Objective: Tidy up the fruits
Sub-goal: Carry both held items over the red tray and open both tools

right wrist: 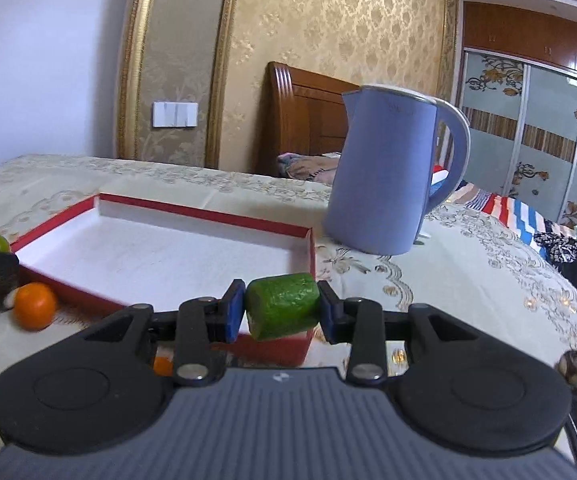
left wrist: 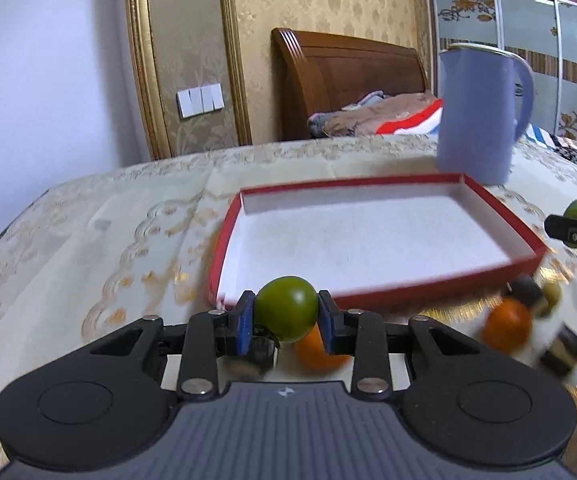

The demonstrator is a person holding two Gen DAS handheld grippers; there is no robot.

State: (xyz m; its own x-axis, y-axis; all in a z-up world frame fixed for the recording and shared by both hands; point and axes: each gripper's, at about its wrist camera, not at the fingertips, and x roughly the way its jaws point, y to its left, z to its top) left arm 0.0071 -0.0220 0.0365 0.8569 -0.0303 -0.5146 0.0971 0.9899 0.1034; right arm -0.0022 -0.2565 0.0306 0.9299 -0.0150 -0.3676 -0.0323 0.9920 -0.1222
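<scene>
Red tray (left wrist: 376, 236): shallow box with white floor, lying open on the patterned tablecloth (left wrist: 88, 240); nothing lies in it in either view, so no fruit has yet been placed.
Round green fruit (left wrist: 286, 308): clamped between the blue pads of the left gripper (left wrist: 286, 316), clear of the cloth, just short of the tray's near rim at 6 o'clock of the tray.
Green cut fruit (right wrist: 282, 306): a stubby piece with a pale cut face, clamped in the right gripper (right wrist: 282, 312), at the tray's near right corner, about 5 o'clock of it.
Tool state: both grippers are narrow and each holds one fruit; neither is free.
Orange fruit (left wrist: 506, 324): loose on the cloth at 5 o'clock of the tray in the left view; a second orange (left wrist: 314, 350) shows below the left gripper's load.
Dark pieces (left wrist: 564, 346): blurred, near the first orange; their kind cannot be told.
Blue kettle (right wrist: 392, 168): upright at 1 o'clock of the tray, apart from it.
Progress (judged): early stage; two fruits lifted, none delivered, several left on the cloth.
</scene>
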